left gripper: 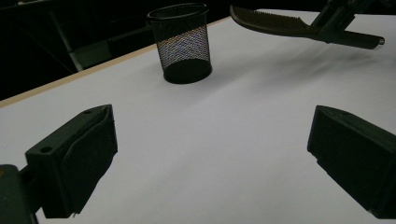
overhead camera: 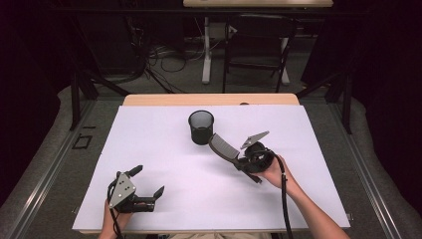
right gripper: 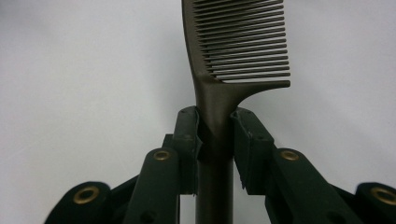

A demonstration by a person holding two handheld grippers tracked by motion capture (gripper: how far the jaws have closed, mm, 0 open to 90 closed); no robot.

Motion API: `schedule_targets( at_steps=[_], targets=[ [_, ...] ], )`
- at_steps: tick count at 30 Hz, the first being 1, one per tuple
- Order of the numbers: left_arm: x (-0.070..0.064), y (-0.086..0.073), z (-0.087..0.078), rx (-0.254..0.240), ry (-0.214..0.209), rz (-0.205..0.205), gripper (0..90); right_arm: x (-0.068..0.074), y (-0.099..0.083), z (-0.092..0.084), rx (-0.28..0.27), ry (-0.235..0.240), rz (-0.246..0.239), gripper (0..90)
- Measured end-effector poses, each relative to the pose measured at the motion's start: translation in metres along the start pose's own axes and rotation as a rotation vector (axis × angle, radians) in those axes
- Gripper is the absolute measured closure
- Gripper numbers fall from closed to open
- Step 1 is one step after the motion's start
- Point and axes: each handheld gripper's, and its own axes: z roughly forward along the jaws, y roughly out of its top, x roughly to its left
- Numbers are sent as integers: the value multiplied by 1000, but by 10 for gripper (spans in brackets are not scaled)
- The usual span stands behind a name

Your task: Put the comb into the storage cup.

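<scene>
Right gripper point(right gripper: 215, 140): pinching the comb point(right gripper: 238, 51) at its handle, teeth end out front.
Comb: in the air, just beside the mesh cup point(overhead camera: 201, 127).
Left gripper point(overhead camera: 144, 189): spread wide, idle, nothing between.
Next: lift above the rim, tip upright, lower straight in; cup probably light, so avoid nudging.

High view: fixed above the person's edge of the tabletop point(overhead camera: 164, 149), facing forward and down, far enough to take in the whole sheet and the floor beyond. Left tool view: low, near the surface, looking across toward the mesh cup point(left gripper: 183, 43) and comb point(left gripper: 275, 22) (both shared with the high view). Right tool view: very close, looking along the comb point(right gripper: 224, 70) toward the tabletop.
</scene>
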Motion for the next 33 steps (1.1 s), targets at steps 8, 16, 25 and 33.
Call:
schedule_targets(
  at_steps=[8, 16, 25, 33],
  targets=[
    [0, 0, 0, -2, 3, 2, 18, 1, -6, -6, -40, -5, 0, 727],
    [1, 0, 0, -3, 3, 0, 18, 2, -14, -13, -105, -15, 1, 727],
    [1, 0, 0, -4, 4, 0, 18, 3, -18, -18, -153, -22, 4, 728],
    [1, 0, 0, -3, 5, -1, 18, 3, -23, -20, -186, -20, 15, 728]
  ],
)
